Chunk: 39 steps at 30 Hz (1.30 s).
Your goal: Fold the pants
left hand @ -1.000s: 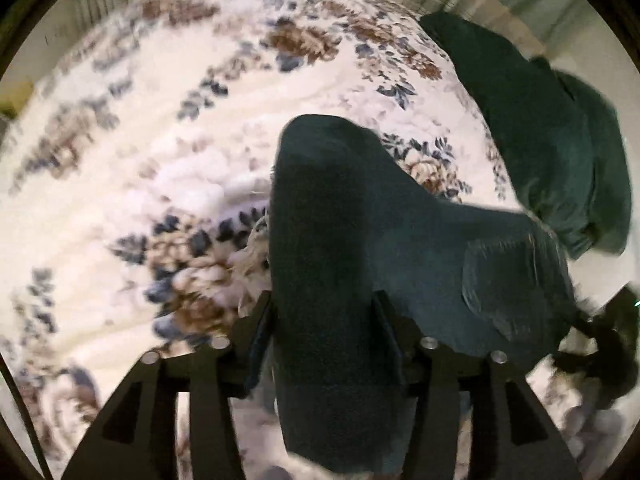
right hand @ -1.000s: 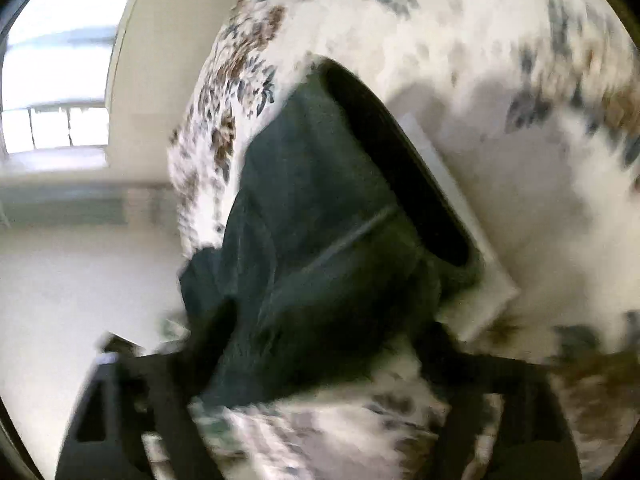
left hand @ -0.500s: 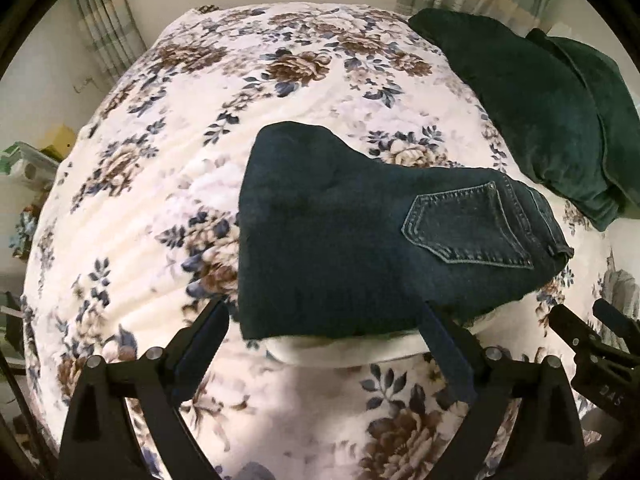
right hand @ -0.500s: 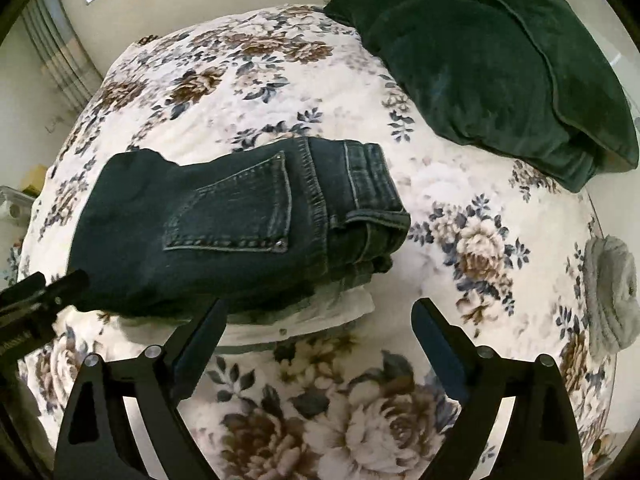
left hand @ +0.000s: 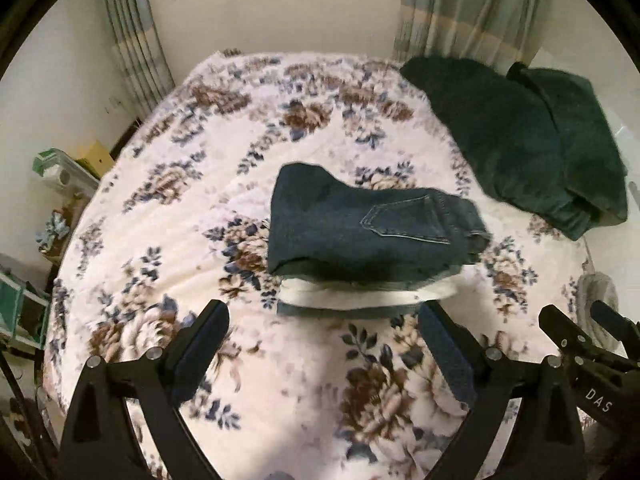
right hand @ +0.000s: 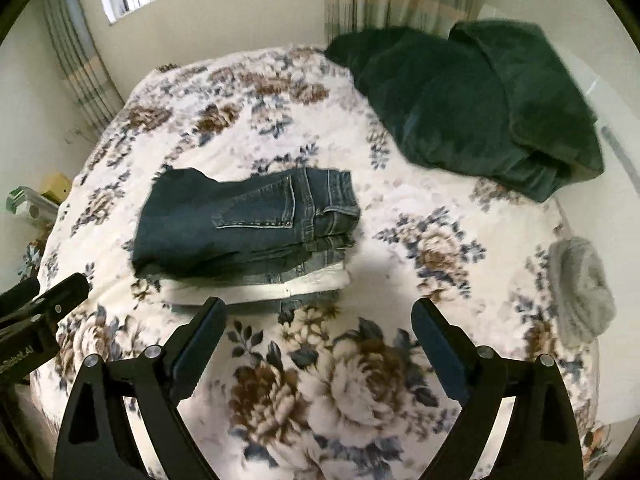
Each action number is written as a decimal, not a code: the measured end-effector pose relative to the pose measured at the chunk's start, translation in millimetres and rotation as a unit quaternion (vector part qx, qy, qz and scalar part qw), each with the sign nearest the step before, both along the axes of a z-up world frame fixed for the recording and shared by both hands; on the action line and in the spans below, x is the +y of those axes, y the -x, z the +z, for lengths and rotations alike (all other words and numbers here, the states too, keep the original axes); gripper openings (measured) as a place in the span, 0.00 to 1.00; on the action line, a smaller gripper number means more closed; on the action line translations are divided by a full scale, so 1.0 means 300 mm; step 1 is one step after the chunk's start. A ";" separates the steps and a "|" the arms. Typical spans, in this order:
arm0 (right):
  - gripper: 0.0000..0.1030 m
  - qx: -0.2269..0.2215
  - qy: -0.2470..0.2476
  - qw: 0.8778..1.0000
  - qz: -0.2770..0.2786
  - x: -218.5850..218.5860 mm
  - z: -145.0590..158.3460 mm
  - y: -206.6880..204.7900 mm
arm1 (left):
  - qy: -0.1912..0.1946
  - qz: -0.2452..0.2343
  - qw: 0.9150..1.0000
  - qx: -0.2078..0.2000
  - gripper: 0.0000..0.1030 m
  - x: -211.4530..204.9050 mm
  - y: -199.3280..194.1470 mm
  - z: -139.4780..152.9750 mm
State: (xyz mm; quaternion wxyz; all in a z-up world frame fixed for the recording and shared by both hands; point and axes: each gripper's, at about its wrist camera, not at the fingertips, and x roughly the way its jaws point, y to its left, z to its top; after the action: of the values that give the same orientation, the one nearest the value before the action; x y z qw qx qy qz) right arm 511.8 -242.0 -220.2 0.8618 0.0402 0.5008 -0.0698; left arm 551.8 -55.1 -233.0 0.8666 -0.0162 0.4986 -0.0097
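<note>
Bedroom, floral bed (left hand: 168, 264) | jeans (left hand: 360, 232) lie folded atop a small clothes pile (right hand: 256, 288) | your left claw (left hand: 324, 344) and right claw (right hand: 320, 336) gape, empty | folding looks finished.

Your dark blue jeans (left hand: 360, 228) lie folded, back pocket up, topping a small stack of folded garments on the bedspread, just ahead of both grippers, touching neither.

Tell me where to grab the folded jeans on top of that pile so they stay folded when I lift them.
Grip the folded jeans at the thick rounded fold on their left end, coming in low from the left side. That edge is closed, while the waistband end on the right shows loose layers that would likely fan open.
</note>
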 end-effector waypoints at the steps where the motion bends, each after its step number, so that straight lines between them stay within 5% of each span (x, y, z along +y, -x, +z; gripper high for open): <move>1: 0.93 -0.004 0.000 1.000 0.000 -0.001 0.041 0.038 | -0.001 0.001 1.000 -0.008 0.94 -0.001 0.049 0.048; 13: 0.93 -0.070 -0.001 0.997 0.033 -0.006 0.600 0.680 | -0.008 0.018 0.996 -0.082 0.94 0.005 0.615 0.523; 26: 0.93 -0.143 0.000 0.988 0.052 0.028 1.106 1.306 | -0.047 0.001 0.990 -0.131 0.94 0.007 1.068 0.848; 32: 0.93 -0.159 0.011 0.985 0.059 0.073 1.243 1.469 | -0.040 -0.007 0.989 -0.140 0.94 0.026 1.182 0.915; 39: 0.93 -0.153 0.007 0.987 0.047 0.073 1.264 1.508 | -0.027 -0.002 0.989 -0.148 0.94 0.057 1.223 0.934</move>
State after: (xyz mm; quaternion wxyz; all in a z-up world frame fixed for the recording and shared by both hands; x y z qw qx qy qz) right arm 59.4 -220.2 159.1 0.9310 0.0205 0.3637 -0.0255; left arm 184.9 -37.9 47.4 0.9310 0.0099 0.3649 0.0000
